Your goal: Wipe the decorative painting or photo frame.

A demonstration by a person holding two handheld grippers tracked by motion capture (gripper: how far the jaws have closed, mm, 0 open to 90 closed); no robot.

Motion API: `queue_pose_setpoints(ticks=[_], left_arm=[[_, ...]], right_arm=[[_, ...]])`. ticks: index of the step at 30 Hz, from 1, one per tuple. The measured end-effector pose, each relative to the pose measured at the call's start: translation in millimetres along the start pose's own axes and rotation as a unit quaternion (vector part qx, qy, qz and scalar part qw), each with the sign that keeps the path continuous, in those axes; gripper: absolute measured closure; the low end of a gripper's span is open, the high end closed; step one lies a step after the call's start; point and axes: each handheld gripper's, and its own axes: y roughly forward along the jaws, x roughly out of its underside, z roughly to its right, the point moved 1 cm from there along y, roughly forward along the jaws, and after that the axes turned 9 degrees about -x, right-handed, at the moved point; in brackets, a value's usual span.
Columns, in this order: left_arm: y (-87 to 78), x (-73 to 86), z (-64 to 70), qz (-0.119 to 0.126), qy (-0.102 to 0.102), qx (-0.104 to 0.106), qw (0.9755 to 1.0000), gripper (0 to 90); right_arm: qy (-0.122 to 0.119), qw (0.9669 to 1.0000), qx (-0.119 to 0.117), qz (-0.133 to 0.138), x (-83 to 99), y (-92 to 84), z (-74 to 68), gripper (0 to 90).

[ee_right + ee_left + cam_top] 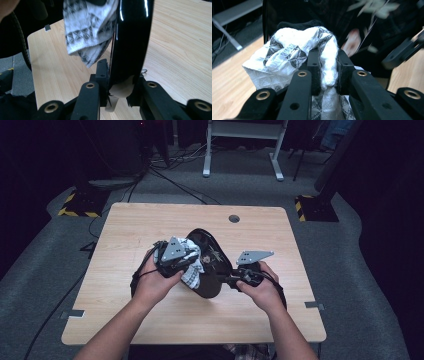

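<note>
A glossy black, rounded plate-like object [214,251] is held tilted above the middle of the wooden table [130,225]. My right gripper [234,280] is shut on its lower edge; in the right gripper view the jaws pinch the black edge [131,37] at my right gripper [120,68]. A white cloth with a grey pattern [193,266] is bunched against the object's left face. My left gripper [176,259] is shut on that cloth; in the left gripper view a fold of cloth [294,50] is squeezed in my left gripper [329,62]. The cloth [87,30] hangs beside the object.
A round cable hole [234,218] sits near the table's far edge. Behind the table stand a white desk frame [245,150] and two dark stand bases with yellow-black tape [80,204] [315,206]. Cables run over the grey floor at the left.
</note>
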Motion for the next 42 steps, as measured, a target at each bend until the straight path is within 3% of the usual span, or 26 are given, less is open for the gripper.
queue_pose_setpoints(ticks=[4,11,14,22,35,38,42], left_arm=[[0.9,-3.2,5.8,0.004,0.017,-0.004,0.9998,77.7],[6.8,13.8,8.8,-0.003,0.004,0.012,0.9999,77.4],[5.0,10.0,9.6,-0.007,0.007,0.009,0.9999,77.5],[1.8,-5.0,14.0,0.011,0.016,0.01,0.9998,77.3],[12.9,22.1,20.9,-0.014,0.007,0.034,0.9993,77.3],[11.2,17.9,20.9,-0.02,0.01,0.031,0.9993,77.4],[7.0,7.1,18.8,-0.005,0.013,0.026,0.9996,77.3]], right_arm=[[0.001,1.0,0.001,0.0,0.6,-0.6,0.3,76.4],[0.002,1.0,0.001,-0.001,0.8,-0.8,0.3,76.4],[0.0,1.0,0.001,-0.001,0.0,-0.3,0.1,76.4],[0.0,1.0,0.0,-0.002,0.2,-0.6,0.7,76.6],[0.002,1.0,0.002,-0.003,0.6,-1.0,0.9,76.7],[0.002,1.0,0.001,-0.003,0.3,-0.7,1.0,76.7],[0.001,1.0,0.001,-0.003,0.3,-0.8,1.3,76.7]])
